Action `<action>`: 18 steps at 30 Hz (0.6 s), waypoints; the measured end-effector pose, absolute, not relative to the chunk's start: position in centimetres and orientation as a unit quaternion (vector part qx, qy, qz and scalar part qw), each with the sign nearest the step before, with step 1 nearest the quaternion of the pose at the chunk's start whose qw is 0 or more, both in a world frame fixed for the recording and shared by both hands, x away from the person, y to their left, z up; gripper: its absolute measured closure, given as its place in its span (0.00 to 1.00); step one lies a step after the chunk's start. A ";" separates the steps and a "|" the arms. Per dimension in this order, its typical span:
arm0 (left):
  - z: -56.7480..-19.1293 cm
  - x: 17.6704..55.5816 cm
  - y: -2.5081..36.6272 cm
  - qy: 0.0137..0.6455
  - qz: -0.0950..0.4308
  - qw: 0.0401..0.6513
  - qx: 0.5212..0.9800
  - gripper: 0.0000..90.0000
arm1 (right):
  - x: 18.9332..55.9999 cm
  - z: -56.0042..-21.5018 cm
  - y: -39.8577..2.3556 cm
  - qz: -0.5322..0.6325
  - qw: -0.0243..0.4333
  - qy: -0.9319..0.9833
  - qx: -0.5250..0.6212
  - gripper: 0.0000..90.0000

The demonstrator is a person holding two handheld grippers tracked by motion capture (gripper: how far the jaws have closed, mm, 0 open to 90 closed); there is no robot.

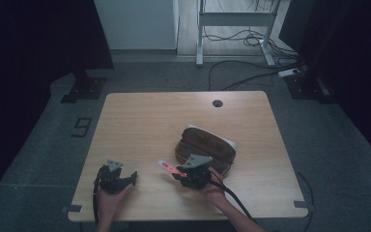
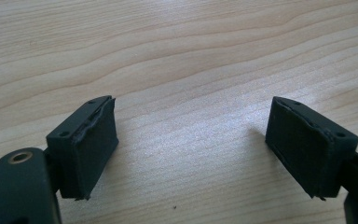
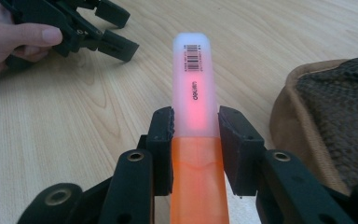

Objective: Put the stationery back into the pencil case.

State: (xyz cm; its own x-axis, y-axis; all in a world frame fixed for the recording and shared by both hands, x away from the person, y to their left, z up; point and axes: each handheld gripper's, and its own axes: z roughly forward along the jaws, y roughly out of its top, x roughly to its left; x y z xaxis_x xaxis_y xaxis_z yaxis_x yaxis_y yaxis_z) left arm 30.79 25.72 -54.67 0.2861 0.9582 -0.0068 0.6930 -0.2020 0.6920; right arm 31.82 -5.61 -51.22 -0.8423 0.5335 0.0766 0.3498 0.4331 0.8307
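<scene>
Grip: right gripper [image 3: 196, 135] jaws clamped on highlighter [image 3: 194, 93], left of pouch [image 1: 205, 145].
Left gripper [image 2: 191, 144]: jaws apart, empty, farther left of pouch.
Advice: keep clamp steady.

We found far half of table [image 1: 149, 116] bare, free passage there. Brown pouch [image 1: 207, 145] blocked right-centre, just behind right gripper [image 1: 176, 173]. Left gripper [image 1: 125, 180] sat near front edge; open wood lay between the two grippers.
</scene>
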 end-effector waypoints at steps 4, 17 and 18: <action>-54.7 30.8 25.7 0.555 0.220 0.301 0.743 0.18 | 32.0 -50.9 -6.0 0.466 0.101 0.838 0.265 0.73; -54.7 30.8 25.7 0.555 0.220 0.301 0.743 0.18 | 32.7 -49.7 -7.8 0.480 0.107 0.826 0.276 0.73; -54.7 30.8 25.7 0.556 0.220 0.301 0.743 0.18 | 32.7 -49.7 -7.9 0.481 0.107 0.825 0.277 0.73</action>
